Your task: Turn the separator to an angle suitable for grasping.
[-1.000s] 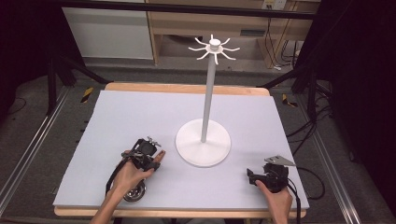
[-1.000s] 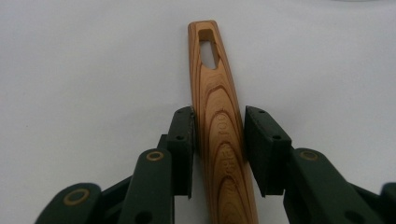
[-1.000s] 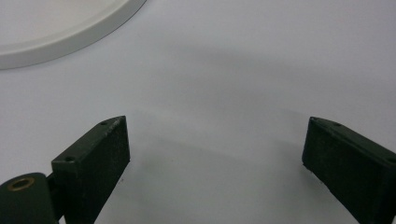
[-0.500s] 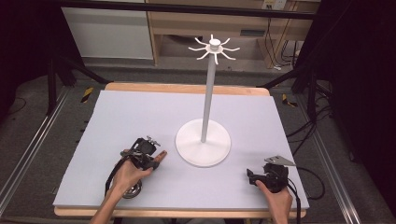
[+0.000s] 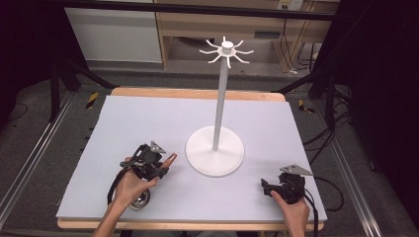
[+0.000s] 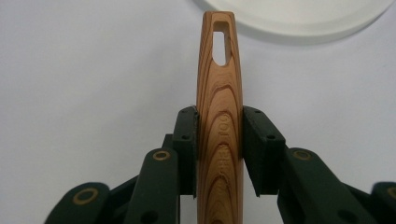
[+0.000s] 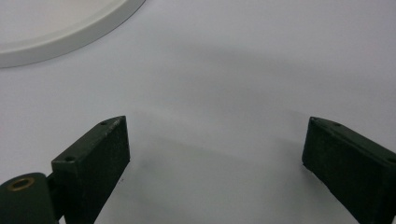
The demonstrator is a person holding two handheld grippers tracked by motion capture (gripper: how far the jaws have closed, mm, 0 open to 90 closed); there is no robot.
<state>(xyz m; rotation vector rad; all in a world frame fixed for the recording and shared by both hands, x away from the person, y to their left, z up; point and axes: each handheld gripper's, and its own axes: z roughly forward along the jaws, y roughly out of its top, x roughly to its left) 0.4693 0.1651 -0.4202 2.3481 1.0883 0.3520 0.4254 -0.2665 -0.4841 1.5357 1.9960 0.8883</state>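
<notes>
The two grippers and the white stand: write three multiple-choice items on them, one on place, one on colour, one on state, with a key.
1. Where is the white stand relative to the two grippers?
A. Left of both
B. Between them, farther up the table
C. Right of both

2. What colour is the handle held in the left gripper?
A. Blue plastic
B. Striped brown wood
C. Bare silver metal

3. How do the jaws of the right gripper stand?
A. Wide apart, with nothing between them
B. Clamped on a spoon
C. Closed on the stand's pole

Key: 1 B, the high view shows the stand's base between the hands and beyond them. 2 B, the left gripper view shows wood grain and a hanging slot. 3 A, the right gripper view shows bare table between the jaws.
</notes>
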